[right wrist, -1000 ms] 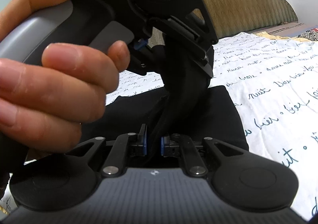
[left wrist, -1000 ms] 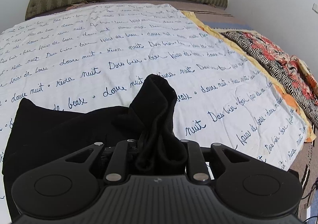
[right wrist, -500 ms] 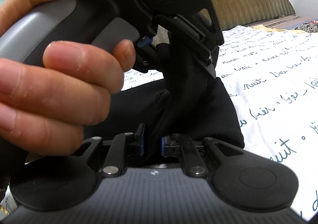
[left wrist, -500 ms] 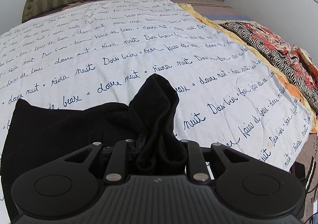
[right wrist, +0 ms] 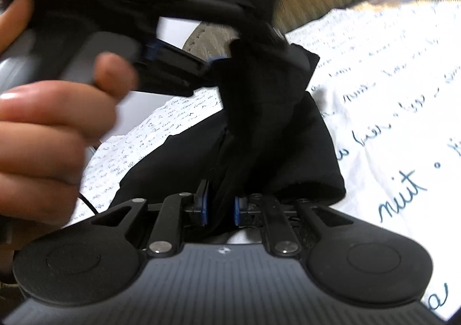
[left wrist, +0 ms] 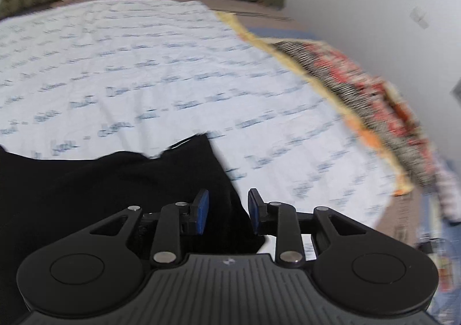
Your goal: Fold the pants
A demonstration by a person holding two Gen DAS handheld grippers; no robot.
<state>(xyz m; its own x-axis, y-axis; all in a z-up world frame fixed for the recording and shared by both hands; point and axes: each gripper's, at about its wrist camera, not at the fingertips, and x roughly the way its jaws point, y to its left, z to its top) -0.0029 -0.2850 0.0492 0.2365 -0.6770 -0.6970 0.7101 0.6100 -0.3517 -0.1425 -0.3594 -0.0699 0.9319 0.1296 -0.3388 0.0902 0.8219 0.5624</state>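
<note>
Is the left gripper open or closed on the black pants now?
Open. The left gripper has just been opening; its blue pads stand apart, and the black pants lie below, apparently released.

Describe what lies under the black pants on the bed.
The black pants lie on a white sheet printed with blue handwriting, which shows all around them. Whatever sits directly beneath the fabric is covered and cannot be seen.
</note>
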